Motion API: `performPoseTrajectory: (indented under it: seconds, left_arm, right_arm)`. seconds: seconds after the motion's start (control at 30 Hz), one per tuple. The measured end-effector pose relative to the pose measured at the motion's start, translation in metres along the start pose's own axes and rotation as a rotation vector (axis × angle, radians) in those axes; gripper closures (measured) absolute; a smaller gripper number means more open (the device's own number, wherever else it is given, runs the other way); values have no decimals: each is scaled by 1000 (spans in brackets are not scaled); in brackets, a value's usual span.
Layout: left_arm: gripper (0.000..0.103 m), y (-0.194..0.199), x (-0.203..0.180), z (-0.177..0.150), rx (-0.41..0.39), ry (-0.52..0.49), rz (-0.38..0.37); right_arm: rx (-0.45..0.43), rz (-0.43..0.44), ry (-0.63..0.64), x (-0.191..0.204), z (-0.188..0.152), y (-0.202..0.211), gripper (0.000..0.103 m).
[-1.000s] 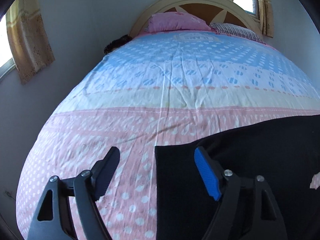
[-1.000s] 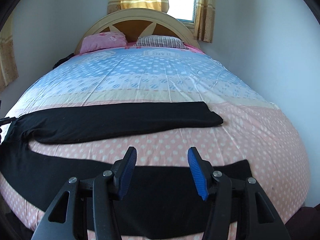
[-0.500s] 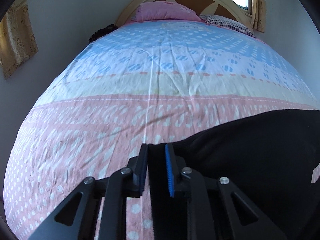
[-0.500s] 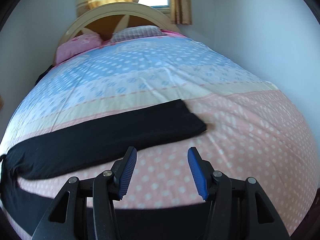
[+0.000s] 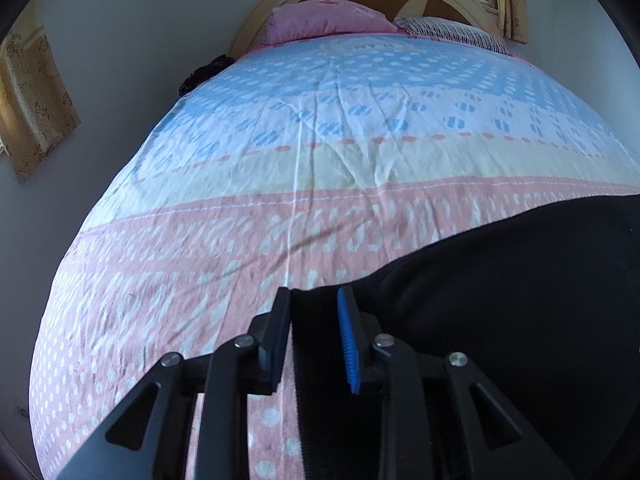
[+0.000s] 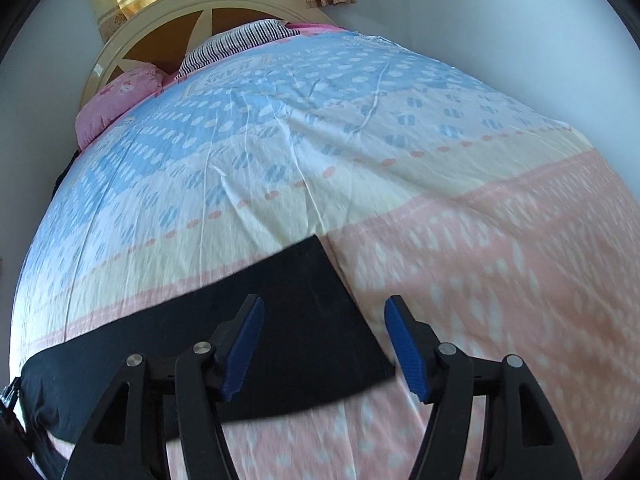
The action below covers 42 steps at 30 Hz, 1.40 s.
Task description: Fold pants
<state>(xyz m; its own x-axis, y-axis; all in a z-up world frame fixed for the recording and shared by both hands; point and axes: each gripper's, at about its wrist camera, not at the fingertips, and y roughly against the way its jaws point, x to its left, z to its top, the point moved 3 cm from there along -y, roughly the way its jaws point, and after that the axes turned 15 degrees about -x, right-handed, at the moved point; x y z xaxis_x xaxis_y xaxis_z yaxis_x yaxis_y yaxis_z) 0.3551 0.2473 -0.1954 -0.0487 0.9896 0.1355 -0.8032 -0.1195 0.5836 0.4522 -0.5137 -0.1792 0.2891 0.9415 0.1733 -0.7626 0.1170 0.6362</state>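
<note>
No legible text; upside-down lettering on bedspread [image 6: 224, 76] unreadable.

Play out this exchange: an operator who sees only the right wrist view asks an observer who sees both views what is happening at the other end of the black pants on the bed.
Operator: I see only one pant leg's end. Is the left gripper on the garment?
Observer: Yes. The left gripper has the black pants between its fingers, which stand close together and are opening slightly.
Operator: Where on the bed is that grip?
Observer: At a corner of the garment's wide end, over the pink dotted band of the bedspread, with bare spread to its left.
</note>
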Motion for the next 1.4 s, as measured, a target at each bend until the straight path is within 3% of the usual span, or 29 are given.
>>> performPoseTrajectory:
  seconds: [0.1,0.3,0.37,0.43,0.53,0.7,0.87,1.23,1.4]
  left_arm:
    - [83,0,-5,1,-1,-51,10]
    - [84,-3,-4,2,19,-49,1]
    - [85,-3,-6,2,23,-57,-3]
    - [88,-3,-5,3,32,-50,-9]
    - [92,-1,0,8,35,13,-29]
    - [93,33,6,27,-91,86,-75]
    - [93,70,11,27,-157,122,-116]
    - [93,123,28,-2,-256,241,-204]
    - [93,142,34,-22,-301,280,-236]
  right_arm:
    - [31,0,10,4,7,-28,39]
    - [90,57,4,13,6,-65,41]
    - [85,28,39,16,3,-66,85]
    - [78,61,19,17,4,-62,95]
    - [9,80,48,20,8,-39,95]
    - [-132,149,45,15,17,23,95]
    - [-229,191,73,9,10,78,95]
    - [-320,247,45,-29,-32,155,95]
    - [-309,243,29,-49,-61,170,95]
